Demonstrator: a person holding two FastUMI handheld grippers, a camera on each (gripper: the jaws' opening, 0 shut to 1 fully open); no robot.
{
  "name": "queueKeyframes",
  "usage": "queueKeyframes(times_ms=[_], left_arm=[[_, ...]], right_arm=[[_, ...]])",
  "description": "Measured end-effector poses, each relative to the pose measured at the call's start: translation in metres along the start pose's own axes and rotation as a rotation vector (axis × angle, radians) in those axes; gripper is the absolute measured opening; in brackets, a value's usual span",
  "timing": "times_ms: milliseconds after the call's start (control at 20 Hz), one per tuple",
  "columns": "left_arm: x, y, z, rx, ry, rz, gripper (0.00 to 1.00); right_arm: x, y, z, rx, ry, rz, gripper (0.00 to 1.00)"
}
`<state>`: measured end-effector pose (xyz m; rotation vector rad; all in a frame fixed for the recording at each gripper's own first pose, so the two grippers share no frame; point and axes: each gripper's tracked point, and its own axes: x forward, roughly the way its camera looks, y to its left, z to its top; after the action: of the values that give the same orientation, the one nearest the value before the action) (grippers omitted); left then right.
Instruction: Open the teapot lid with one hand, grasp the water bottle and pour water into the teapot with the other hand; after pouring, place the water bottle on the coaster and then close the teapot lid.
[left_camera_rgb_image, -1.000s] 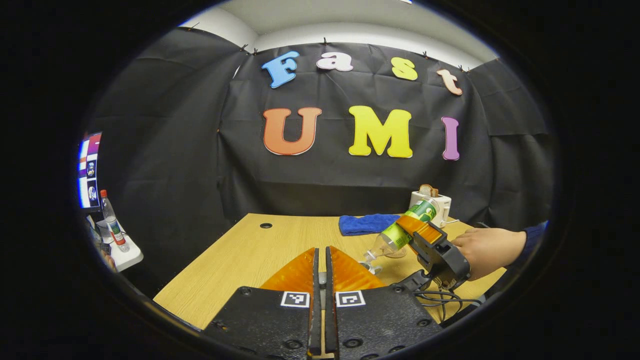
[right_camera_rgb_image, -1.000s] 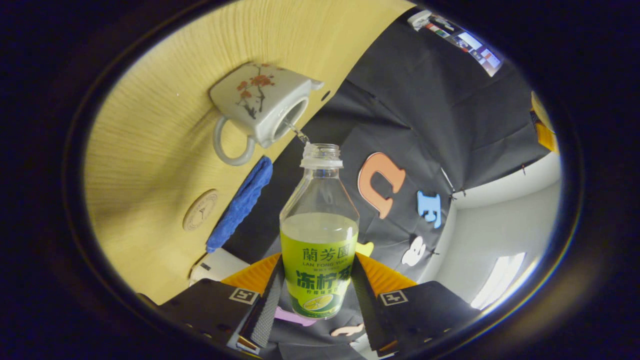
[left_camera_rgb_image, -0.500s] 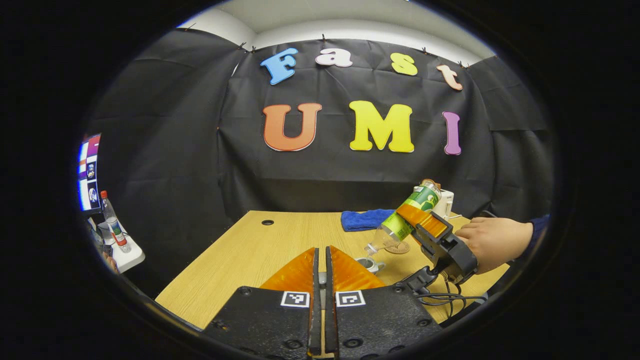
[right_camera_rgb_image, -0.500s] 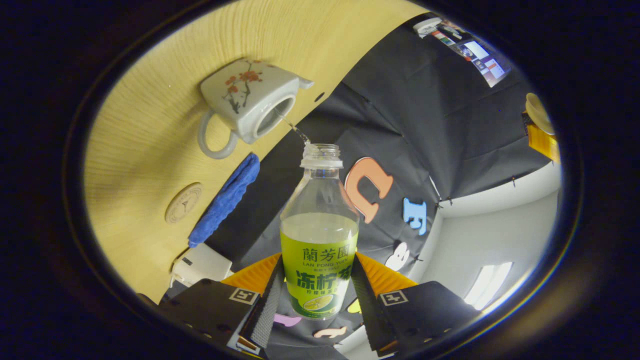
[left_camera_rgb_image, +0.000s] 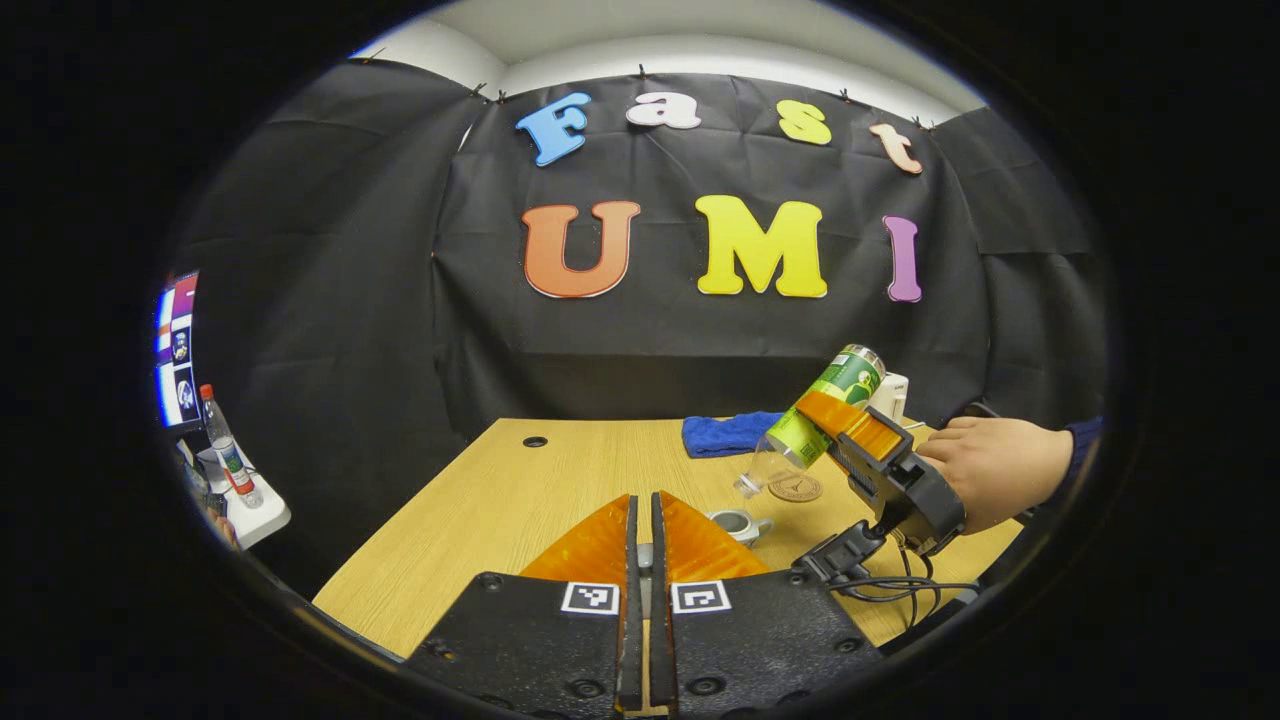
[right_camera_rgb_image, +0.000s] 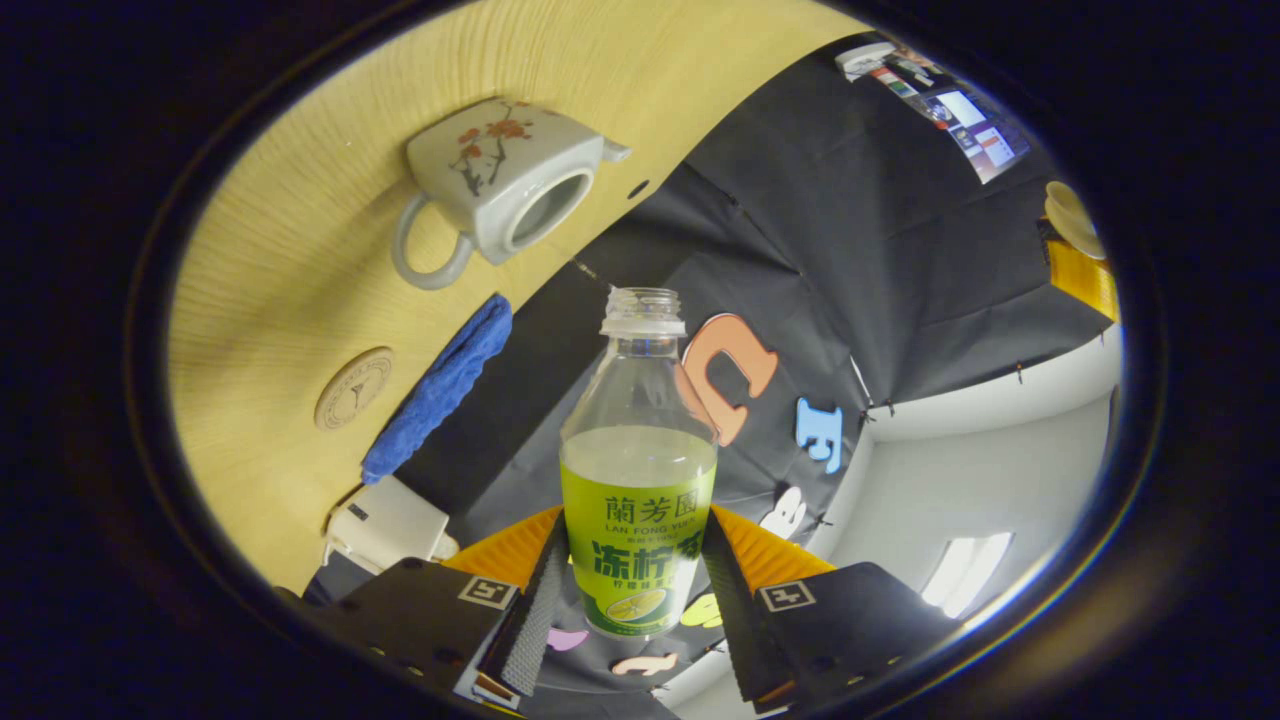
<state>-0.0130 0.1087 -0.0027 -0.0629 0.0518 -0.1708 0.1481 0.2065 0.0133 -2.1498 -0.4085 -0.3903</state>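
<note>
The white flowered teapot (right_camera_rgb_image: 505, 180) stands open on the wooden table (right_camera_rgb_image: 300, 250); its mouth (left_camera_rgb_image: 738, 522) shows just beyond my left gripper (left_camera_rgb_image: 646, 500). That gripper is shut, and in the right gripper view a pale lid (right_camera_rgb_image: 1072, 218) sits in its fingers. My right gripper (right_camera_rgb_image: 638, 590) is shut on the green-labelled water bottle (right_camera_rgb_image: 638, 480), uncapped and part full. In the left gripper view the bottle (left_camera_rgb_image: 825, 405) hangs tilted neck-down, above and right of the teapot, with no stream between them. The round coaster (left_camera_rgb_image: 795, 487) lies under the bottle's neck.
A blue cloth (left_camera_rgb_image: 725, 435) lies at the table's far edge, with a white box (left_camera_rgb_image: 893, 393) to its right. A hand (left_camera_rgb_image: 995, 470) holds the right gripper, whose cable trails near the table's right edge. Off the table at left are a monitor (left_camera_rgb_image: 175, 345) and a red-capped bottle (left_camera_rgb_image: 225, 445).
The thin stream of water into the teapot has stopped. The right gripper has lifted the bottle up and away from the teapot's mouth. The left gripper has stayed shut.
</note>
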Motion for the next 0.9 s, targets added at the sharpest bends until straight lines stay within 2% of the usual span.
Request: queueKeyframes(times_ms=[200,350,550,650,800,850,900], left_arm=[[0.001,-0.001,0.0,0.005,-0.003,-0.006,0.05],[0.001,0.001,-0.001,0.007,0.002,-0.002,0.05],[0.001,0.002,-0.003,0.005,0.007,0.001,0.05],[0.002,0.003,-0.002,0.006,0.005,0.004,0.05],[0.002,0.005,-0.002,0.011,0.002,0.01,0.05],[0.002,0.006,-0.001,0.005,0.001,0.018,0.05],[0.002,0.006,-0.001,-0.004,0.003,0.024,0.05]], right_arm=[[-0.004,-0.004,0.003,-0.017,-0.014,-0.028,0.75],[-0.002,-0.001,0.006,-0.014,-0.015,-0.021,0.75],[-0.002,0.001,0.004,0.006,-0.005,-0.009,0.7],[0.0,0.007,-0.004,0.078,0.022,0.006,0.75],[-0.001,0.012,-0.017,0.191,0.063,0.047,0.72],[-0.001,0.013,-0.022,0.226,0.076,0.056,0.75],[-0.001,0.015,-0.026,0.267,0.089,0.065,0.72]])
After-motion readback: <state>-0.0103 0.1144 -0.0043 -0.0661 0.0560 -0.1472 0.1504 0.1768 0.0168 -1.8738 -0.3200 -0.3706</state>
